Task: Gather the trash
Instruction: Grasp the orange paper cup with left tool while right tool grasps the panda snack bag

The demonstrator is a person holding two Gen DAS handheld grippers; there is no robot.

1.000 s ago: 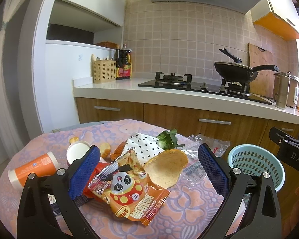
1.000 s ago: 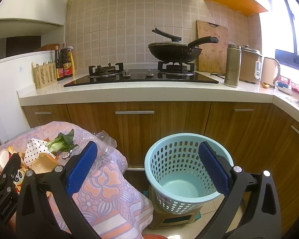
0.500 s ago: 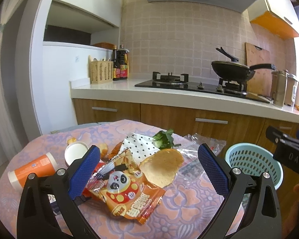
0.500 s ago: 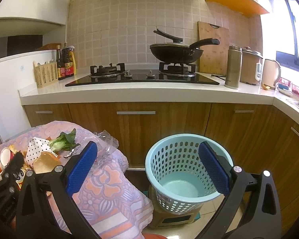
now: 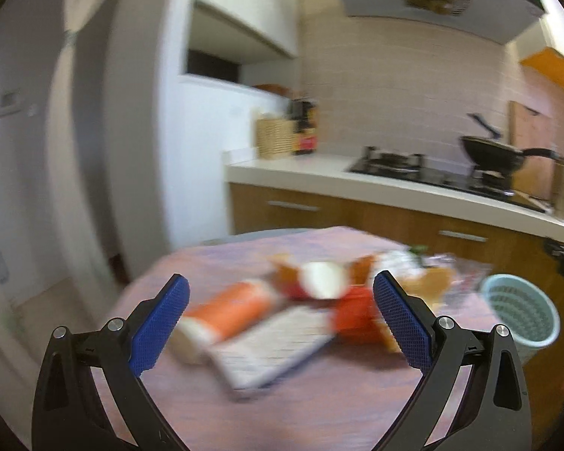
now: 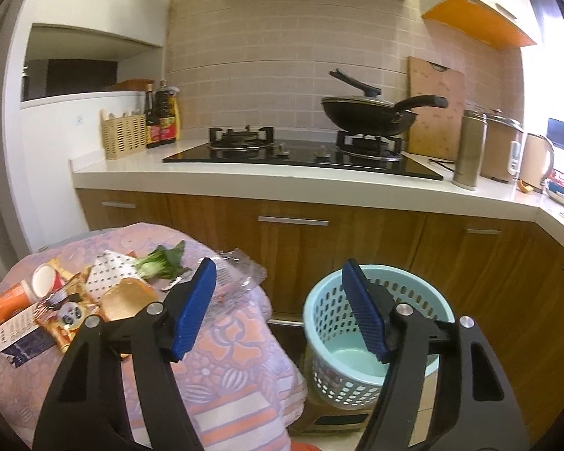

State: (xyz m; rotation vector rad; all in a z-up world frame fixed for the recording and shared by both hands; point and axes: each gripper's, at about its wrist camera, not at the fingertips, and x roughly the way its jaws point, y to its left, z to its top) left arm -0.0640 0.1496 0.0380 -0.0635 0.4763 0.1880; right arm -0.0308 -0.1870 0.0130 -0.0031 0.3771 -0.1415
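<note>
A: How do the two grippers stand?

B: The left gripper (image 5: 280,323) has its blue-padded jaws wide apart with nothing between them. In its view it sits at the bottom centre, above the table with the pink flowered cloth (image 5: 319,406). This view is strongly blurred. The right gripper (image 6: 280,310) has its jaws apart too, and it holds nothing.

A: Where is the trash?

B: It lies in a pile on the cloth. In the right wrist view the pile is at the lower left: an orange cylindrical tube with a white cap (image 6: 3,306), a red paper cup with white inside (image 6: 47,282), an orange snack bag with a panda picture (image 6: 65,319), a white sheet with black dots (image 6: 107,274), a round piece of flat bread (image 6: 126,298), a green leafy vegetable (image 6: 161,263) and a crumpled clear plastic bag (image 6: 237,278).

A: And the bin?

B: The light blue perforated plastic basket (image 6: 413,289) stands on the floor beside the table, in front of the brown wooden cabinets (image 6: 357,248). In the right wrist view it is at the lower centre, behind the right-hand pad. In the left wrist view it is at the right edge (image 5: 522,314).
</note>
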